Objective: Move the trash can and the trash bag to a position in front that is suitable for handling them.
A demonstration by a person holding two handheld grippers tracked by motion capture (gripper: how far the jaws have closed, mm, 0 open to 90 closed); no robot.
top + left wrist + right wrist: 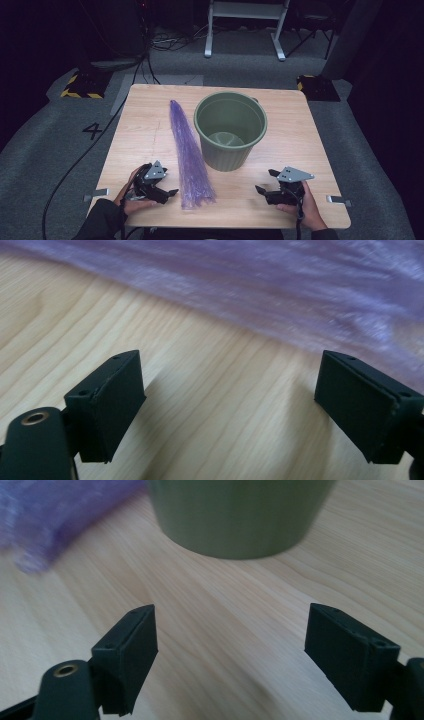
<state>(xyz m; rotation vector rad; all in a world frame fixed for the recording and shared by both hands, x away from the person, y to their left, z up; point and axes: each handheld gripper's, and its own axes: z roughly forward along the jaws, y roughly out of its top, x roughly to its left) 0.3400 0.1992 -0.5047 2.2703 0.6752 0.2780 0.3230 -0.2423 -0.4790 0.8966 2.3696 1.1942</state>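
Left tongs [169, 189]: they are held low over the near left part of the table, and the jaws are spread apart with nothing between them. In the left gripper view only bare wood is seen between the two black jaws.
Right tongs [264, 182]: they are held low over the near right part of the table, and the jaws are spread wide with nothing gripped. The tips are pointed toward the middle of the table.
Hands: the left hand [131, 199] and the right hand [306, 205] are seen coming in from the near edge, each one closed around the body of its tongs.
Plastic bag [187, 155]: a long purple bag is laid flat on the table, narrow at the far end and wider at the near end. Its near end is just beside the left tongs, but it is not touched by them. In the left gripper view the bag [260, 285] is stretched across the wood beyond the jaws.
Bucket [230, 130]: a green bucket is stood upright near the middle of the table, just to the right of the bag. In the right gripper view its lower wall [240, 515] is seen ahead of the jaws, apart from them.
Table [295, 145]: light wood, square.
Floor [45, 145]: grey carpet, with cables laid on it at the left.
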